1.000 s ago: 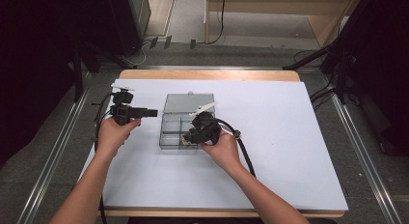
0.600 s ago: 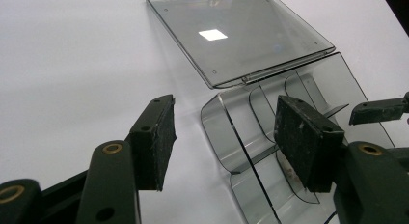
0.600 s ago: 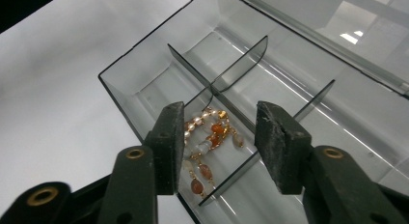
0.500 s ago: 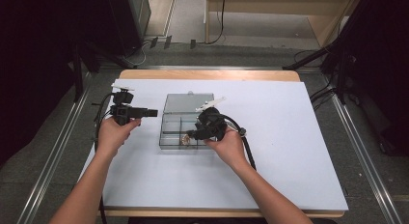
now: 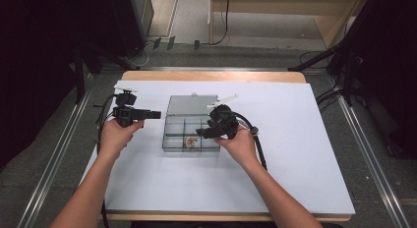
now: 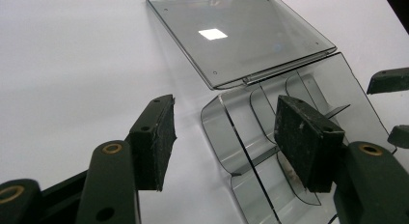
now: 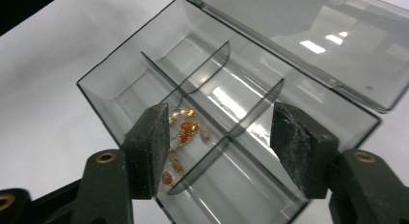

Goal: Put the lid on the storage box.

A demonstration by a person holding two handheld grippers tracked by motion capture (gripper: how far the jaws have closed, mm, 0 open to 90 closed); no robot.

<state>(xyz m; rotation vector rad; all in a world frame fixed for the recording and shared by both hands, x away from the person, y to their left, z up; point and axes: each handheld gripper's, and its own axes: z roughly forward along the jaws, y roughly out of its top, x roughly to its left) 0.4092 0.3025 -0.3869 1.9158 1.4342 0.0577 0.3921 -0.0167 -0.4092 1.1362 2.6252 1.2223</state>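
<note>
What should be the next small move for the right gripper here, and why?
Probably lift the right gripper up and away from the clear box. Its jaws have just been opening and stand apart with nothing between them, while the orange jewellery already lies in a compartment. The lid lies open behind the box, so closing it seems the step after.

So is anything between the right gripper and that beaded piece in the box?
Nothing visible. The right gripper hangs over the open box, whose lid is folded back. Its jaws have just been opening and hold nothing. The beaded piece lies uncovered in one compartment, beside a divider.
</note>
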